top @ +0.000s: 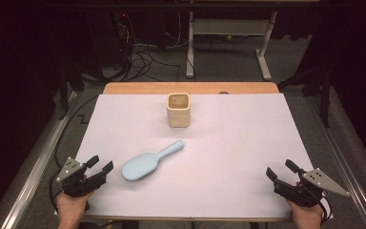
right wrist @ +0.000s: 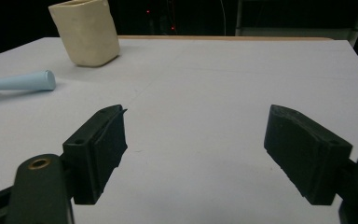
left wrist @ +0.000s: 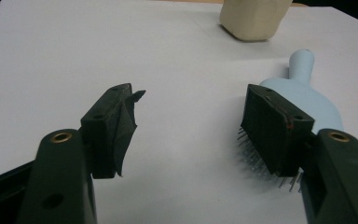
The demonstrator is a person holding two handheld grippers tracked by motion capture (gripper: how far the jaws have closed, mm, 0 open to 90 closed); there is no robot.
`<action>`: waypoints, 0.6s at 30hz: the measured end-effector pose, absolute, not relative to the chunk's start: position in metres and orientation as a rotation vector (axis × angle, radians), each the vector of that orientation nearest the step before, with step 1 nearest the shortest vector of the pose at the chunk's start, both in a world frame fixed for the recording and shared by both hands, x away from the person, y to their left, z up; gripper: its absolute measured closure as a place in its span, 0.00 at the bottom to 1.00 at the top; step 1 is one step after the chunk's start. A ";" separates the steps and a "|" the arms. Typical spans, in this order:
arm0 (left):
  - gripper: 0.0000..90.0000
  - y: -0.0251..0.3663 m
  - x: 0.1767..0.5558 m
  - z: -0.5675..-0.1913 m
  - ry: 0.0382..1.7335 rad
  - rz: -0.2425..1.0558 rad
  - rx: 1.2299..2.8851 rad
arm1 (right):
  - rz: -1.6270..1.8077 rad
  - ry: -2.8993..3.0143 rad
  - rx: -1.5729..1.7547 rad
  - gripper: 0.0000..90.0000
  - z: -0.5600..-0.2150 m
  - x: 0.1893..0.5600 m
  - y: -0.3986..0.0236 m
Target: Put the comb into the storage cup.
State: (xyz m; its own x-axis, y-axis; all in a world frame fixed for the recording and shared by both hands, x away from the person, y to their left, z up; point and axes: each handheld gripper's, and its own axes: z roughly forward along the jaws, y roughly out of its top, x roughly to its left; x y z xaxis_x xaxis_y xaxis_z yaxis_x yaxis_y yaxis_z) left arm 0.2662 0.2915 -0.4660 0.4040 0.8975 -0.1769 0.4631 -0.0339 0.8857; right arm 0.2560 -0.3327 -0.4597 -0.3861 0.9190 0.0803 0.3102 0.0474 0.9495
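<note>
Left gripper (top: 101, 164): jaws wide apart, empty, at near left table corner. Light blue hairbrush (top: 148, 161): just right of it, bristles down, handle angled toward beige cup (top: 177, 109) at far centre. Right gripper (top: 281, 172): jaws apart, empty, near right edge. White table sheet (top: 248, 143): broad bare stretch between brush and right gripper.

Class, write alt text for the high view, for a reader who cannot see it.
A light blue hairbrush lies bristles down on a white table, its handle pointing toward a cream square cup standing upright farther back. At the near corners, a person's hands hold the left gripper and the right gripper, both open and empty, apart from the brush.
</note>
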 end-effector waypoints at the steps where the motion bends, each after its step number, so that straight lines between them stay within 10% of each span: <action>1: 0.39 0.292 0.266 -0.466 1.214 0.544 1.662 | 1.351 1.750 1.238 0.24 -0.460 0.256 -0.333; 18: 0.38 0.290 0.265 -0.465 1.190 0.565 1.669 | 1.352 1.746 1.225 0.24 -0.458 0.252 -0.335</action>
